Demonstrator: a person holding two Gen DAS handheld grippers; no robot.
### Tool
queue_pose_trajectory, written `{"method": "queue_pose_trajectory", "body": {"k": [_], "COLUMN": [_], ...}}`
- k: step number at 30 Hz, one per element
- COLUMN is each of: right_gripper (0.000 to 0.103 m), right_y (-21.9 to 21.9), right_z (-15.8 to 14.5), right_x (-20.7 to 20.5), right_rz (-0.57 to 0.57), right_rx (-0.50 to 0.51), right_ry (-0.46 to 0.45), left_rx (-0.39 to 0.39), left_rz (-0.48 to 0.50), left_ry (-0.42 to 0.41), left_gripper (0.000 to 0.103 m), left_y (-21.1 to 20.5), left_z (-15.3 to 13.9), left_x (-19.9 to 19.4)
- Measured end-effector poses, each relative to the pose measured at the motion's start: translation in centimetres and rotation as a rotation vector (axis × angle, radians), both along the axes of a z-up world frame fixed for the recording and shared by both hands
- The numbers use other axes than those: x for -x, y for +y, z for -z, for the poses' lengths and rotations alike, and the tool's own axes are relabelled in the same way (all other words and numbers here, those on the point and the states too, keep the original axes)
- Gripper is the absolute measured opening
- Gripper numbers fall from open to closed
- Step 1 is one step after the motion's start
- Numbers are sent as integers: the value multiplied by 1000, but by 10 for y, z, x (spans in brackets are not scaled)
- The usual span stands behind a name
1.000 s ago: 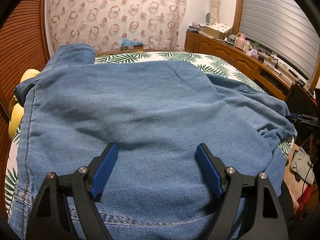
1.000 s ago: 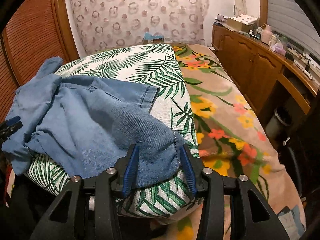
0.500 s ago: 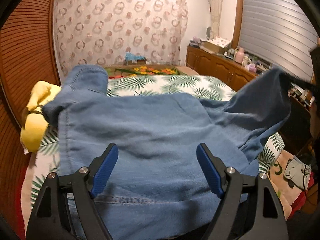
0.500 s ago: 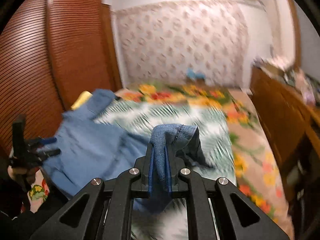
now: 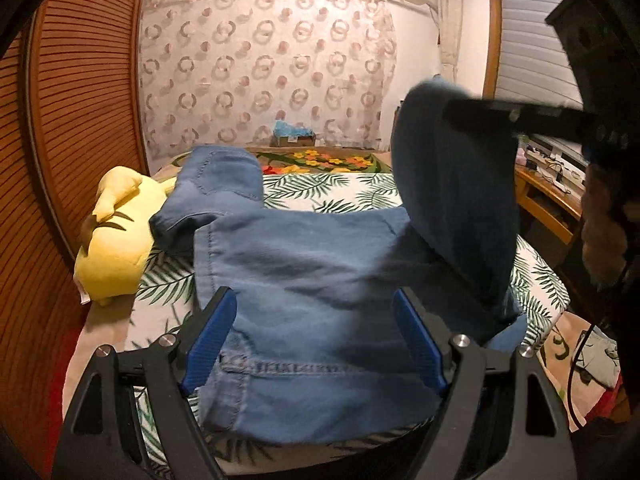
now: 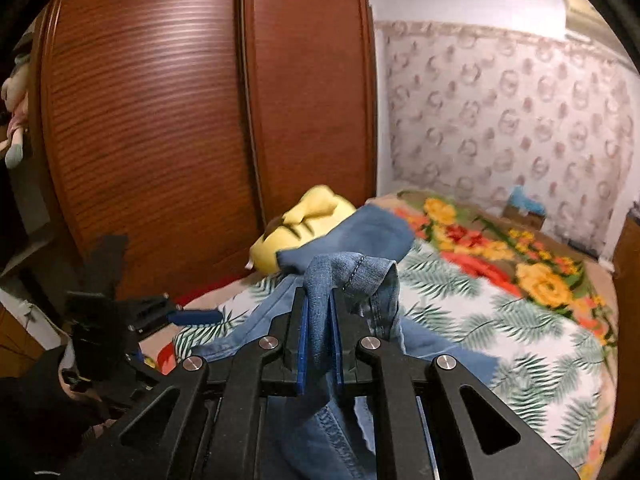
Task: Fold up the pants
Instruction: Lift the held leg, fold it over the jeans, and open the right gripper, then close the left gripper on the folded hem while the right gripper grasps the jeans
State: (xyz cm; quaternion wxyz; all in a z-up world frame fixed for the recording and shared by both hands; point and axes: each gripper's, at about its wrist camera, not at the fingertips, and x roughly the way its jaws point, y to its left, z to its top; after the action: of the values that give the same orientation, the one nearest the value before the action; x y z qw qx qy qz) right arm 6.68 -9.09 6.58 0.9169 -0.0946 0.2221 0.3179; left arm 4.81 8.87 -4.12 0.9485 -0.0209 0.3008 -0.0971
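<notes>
On the bed, far left against the wardrobe: yellow plush, touching one end of the jeans. Jeans lie spread across the leaf-print cover, waistband nearest the left camera.

Left tongs: blue pads wide apart, poised over the waistband area, clamped on nothing; contact with the denim cannot be told.

Right tongs: they have just been closing and are now pinched together on a bunched hem, which hangs in the air at the right of the left view, dark and draped.

Step, as judged: carrying one leg over the other.

Risks:
- Grip is on a small wad of hem; a pull could slip it free.
- Left tongs pin nothing, so the whole garment may drag sideways.
- Bunched hem may land twisted, giving a crooked fold.
- Far end could snag on the plush.
</notes>
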Motion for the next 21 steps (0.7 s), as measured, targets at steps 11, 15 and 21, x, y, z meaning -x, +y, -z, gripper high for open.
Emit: {"method": "queue_pose_trajectory", "body": {"k": [11, 15, 21], "right_gripper": [29, 35, 36], "right_y": [-26, -19, -8], "right_z": [4, 28, 53], "right_x": [-16, -13, -12], "right_rz": [82, 139, 166], "right_rx": [-16, 29, 60], "right_ry": [54, 88, 172], "left_rx": [13, 16, -5], "left_rz": [4, 19, 33], "left_ry": [25, 47, 77], "left_gripper": [81, 81, 73], "left_y": [1, -3, -9], "left_z": [14, 23, 33], "left_x": [-7, -12, -24]}}
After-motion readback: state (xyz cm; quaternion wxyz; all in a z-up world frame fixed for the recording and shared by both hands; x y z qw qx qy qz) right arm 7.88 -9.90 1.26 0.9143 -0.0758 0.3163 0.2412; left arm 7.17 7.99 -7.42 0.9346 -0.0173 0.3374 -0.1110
